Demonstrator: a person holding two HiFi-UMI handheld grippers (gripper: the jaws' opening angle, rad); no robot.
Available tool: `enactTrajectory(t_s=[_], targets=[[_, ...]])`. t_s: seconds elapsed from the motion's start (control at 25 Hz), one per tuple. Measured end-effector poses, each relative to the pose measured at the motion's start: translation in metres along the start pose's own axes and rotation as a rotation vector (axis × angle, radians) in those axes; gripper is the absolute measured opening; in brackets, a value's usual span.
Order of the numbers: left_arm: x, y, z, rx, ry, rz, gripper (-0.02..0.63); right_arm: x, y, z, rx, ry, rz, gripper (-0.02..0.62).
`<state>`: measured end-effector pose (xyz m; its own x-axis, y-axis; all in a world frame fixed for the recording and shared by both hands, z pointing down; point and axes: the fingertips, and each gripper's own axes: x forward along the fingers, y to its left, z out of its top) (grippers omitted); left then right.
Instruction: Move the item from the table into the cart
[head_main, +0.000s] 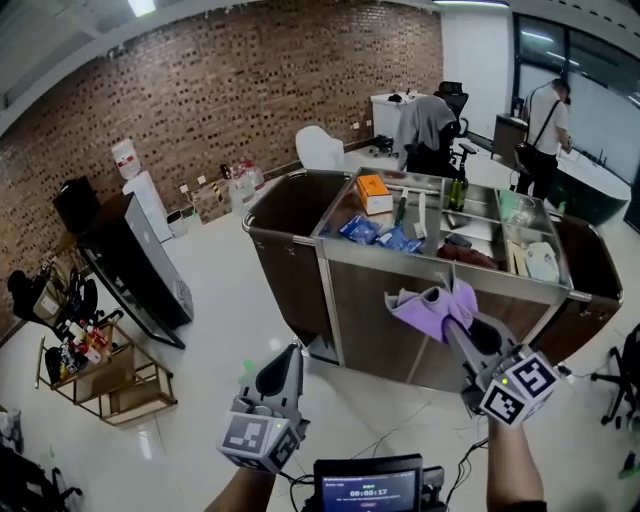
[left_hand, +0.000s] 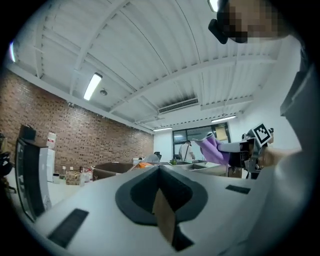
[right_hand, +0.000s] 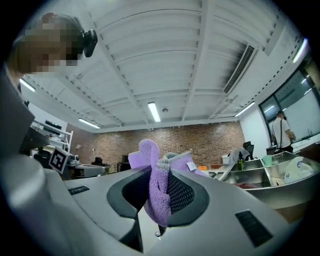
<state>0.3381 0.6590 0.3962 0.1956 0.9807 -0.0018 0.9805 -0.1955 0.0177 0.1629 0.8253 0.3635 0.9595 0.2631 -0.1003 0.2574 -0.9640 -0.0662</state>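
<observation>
Carrying the cloth (head_main: 425, 308) over to the cart (head_main: 430, 268), looks like. Your right gripper (head_main: 452, 322) is pinched on it, mid-air just short of the rim. Left gripper (head_main: 291, 352) is closed, nothing in it. Next I'd reach over a tray and let go.

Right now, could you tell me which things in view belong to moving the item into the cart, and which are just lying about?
Job in hand: purple cloth, clamped in the right gripper; steel cart.

Just lying about: water dispenser, large black panel, wooden shelf of bottles, white chair, orange box already in the cart.
</observation>
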Motion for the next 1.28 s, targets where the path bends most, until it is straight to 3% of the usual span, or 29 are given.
enactTrajectory(t_s=[0.16, 0.4, 0.72, 1.0, 1.28], targets=[[0.058, 0.051, 0.014, 0.026, -0.035, -0.12, 0.002, 0.058, -0.008, 0.005, 0.002, -0.013, -0.092, 0.069], [0.133, 0.054, 0.028, 0.019, -0.062, -0.24, 0.002, 0.096, -0.047, 0.013, -0.015, -0.004, -0.154, 0.069], [0.29, 0.025, 0.051, 0.019, -0.062, -0.348, 0.002, 0.144, -0.169, 0.037, -0.043, 0.009, -0.215, 0.069], [0.422, -0.037, 0.07, 0.048, -0.076, -0.399, 0.002, 0.149, -0.301, 0.061, -0.078, 0.007, -0.239, 0.069], [0.548, -0.067, 0.083, 0.004, -0.105, -0.486, 0.002, 0.185, -0.423, 0.061, -0.082, 0.042, -0.285, 0.069]])
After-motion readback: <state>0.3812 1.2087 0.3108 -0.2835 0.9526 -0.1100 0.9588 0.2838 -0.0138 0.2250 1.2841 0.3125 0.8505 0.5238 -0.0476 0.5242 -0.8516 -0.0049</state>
